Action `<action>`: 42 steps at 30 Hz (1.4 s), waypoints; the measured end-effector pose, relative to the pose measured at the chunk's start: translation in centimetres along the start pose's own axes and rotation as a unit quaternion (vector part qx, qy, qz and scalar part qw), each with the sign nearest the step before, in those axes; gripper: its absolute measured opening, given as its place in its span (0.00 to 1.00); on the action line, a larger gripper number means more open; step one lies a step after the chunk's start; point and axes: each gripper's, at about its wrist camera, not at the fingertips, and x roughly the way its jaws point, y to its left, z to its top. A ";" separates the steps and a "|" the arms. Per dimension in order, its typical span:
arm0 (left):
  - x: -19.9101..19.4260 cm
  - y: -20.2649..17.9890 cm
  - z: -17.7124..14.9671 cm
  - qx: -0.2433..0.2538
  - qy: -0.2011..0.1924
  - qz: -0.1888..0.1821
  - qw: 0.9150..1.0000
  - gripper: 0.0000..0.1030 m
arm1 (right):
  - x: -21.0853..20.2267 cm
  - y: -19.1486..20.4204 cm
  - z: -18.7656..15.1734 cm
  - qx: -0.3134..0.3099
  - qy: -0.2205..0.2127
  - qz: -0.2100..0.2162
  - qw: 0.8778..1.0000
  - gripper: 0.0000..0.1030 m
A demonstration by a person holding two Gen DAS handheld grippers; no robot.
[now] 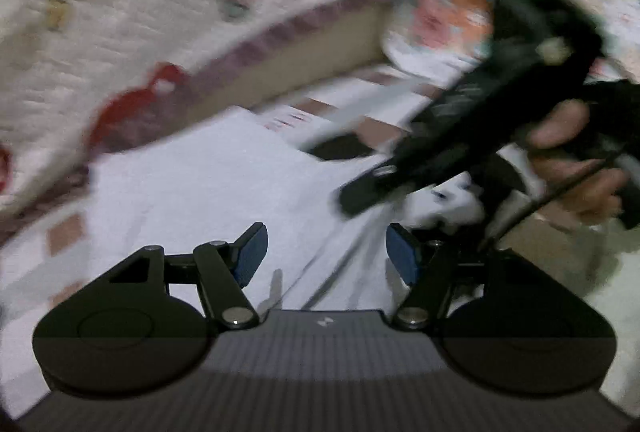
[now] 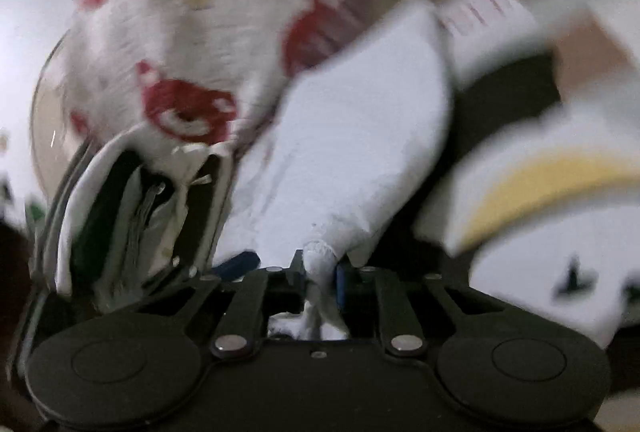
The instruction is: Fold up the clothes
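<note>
Left gripper (image 1: 323, 252): jaws spread wide, nothing between them, hovering over the flat white garment (image 1: 208, 184). Right gripper (image 2: 320, 274): jaws pressed together, pinching a bunched corner of the white garment (image 2: 360, 136); the cloth fans out from the pinch toward upper centre of the frame, long axis roughly along the fingers, though blur makes this uncertain. In the left view, open cloth fills centre-left; red-patterned bedding (image 1: 120, 12) edges the upper left; a hand (image 1: 576, 168) grips the right gripper (image 1: 360, 188) at right.

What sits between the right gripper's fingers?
A bunched corner of the white garment is pinched in the right gripper; it fans out ahead. Whatever lies under the cloth is covered. The left gripper is open, holding nothing.
</note>
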 end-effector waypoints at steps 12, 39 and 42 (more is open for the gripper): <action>1.0 -1.9 -2.2 0.179 0.074 0.093 0.977 0.79 | -0.1 5.5 5.0 -0.090 -0.026 0.016 0.995 0.15; -8.7 -6.4 -1.3 0.090 0.079 0.189 0.975 0.13 | -12.6 8.1 -5.3 0.017 0.026 0.014 0.999 0.14; -8.7 -6.7 -0.7 0.102 0.087 0.169 0.976 0.14 | -13.0 5.9 -6.0 0.072 0.027 0.027 0.997 0.14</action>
